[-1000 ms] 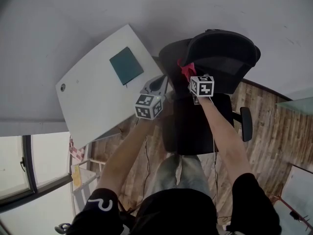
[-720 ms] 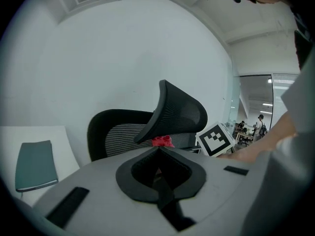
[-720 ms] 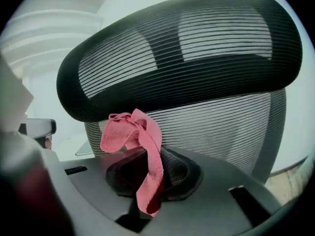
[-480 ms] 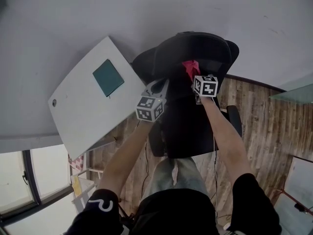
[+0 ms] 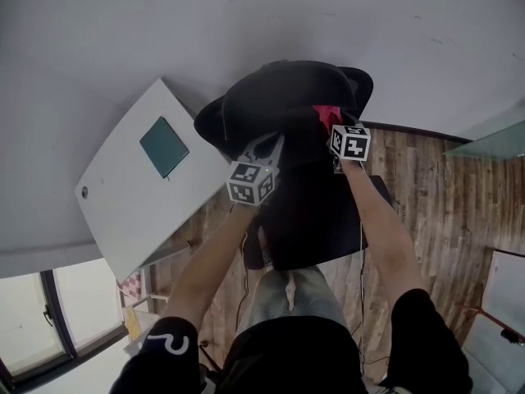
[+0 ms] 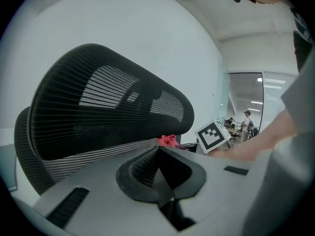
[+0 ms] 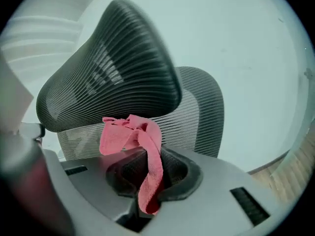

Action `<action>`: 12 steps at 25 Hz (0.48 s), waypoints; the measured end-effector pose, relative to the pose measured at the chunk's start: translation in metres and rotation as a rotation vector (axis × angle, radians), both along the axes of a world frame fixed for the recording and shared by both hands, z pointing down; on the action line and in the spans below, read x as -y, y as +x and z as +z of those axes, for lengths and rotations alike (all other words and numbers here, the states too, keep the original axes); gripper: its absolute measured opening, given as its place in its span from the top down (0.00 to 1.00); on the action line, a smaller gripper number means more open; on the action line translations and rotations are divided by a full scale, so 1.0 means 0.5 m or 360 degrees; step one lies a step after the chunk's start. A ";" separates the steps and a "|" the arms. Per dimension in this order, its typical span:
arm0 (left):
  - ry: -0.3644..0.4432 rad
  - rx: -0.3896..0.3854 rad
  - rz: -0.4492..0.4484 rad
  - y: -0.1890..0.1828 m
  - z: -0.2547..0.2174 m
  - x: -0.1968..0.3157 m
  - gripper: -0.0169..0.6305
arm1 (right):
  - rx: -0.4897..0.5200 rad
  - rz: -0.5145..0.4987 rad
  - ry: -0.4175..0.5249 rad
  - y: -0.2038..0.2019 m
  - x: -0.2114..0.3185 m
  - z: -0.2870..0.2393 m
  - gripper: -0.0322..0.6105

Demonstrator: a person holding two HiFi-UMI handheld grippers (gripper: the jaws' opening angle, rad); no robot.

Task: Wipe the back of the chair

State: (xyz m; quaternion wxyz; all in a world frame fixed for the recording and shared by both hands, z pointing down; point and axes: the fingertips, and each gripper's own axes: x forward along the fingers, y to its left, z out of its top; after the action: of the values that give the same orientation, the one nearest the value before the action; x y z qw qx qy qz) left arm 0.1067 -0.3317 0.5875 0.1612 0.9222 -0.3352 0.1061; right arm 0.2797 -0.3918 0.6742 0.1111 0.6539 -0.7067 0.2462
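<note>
A red cloth (image 7: pixel 129 130) is pinched between the jaws of the right hand-held gripper (image 7: pixel 147 168). Its free end is bunched just ahead of the jaw tips, close in front of the mesh back of the black chair (image 7: pixel 197 114); whether mesh and cloth touch cannot be told. The chair's headrest (image 7: pixel 113 73) is seen above and ahead of that gripper. The left hand-held gripper (image 6: pixel 161 156) is held just beside the right one, with its jaws pressed together and nothing between them. The same mesh lies ahead of it. Off to its left, a white surface (image 5: pixel 115 203) bearing a teal rectangle (image 5: pixel 164 146) is seen.
</note>
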 end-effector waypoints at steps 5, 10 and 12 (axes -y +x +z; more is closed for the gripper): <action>0.0001 -0.0005 0.0053 0.056 -0.001 0.006 0.94 | -0.0044 0.0068 -0.0021 0.080 -0.006 0.001 0.84; 0.0004 -0.0001 0.0100 0.095 -0.005 0.004 0.94 | -0.0058 0.0172 -0.0025 0.154 -0.018 -0.004 0.85; 0.0008 -0.0002 0.0109 0.105 -0.007 0.006 0.94 | -0.0064 0.0209 -0.0028 0.177 -0.023 -0.006 0.85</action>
State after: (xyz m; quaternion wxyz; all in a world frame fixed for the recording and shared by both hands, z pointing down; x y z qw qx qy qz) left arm 0.1591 -0.3347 0.5838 0.1554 0.9336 -0.3035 0.1101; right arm 0.3683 -0.3804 0.6710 0.1146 0.7027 -0.6576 0.2461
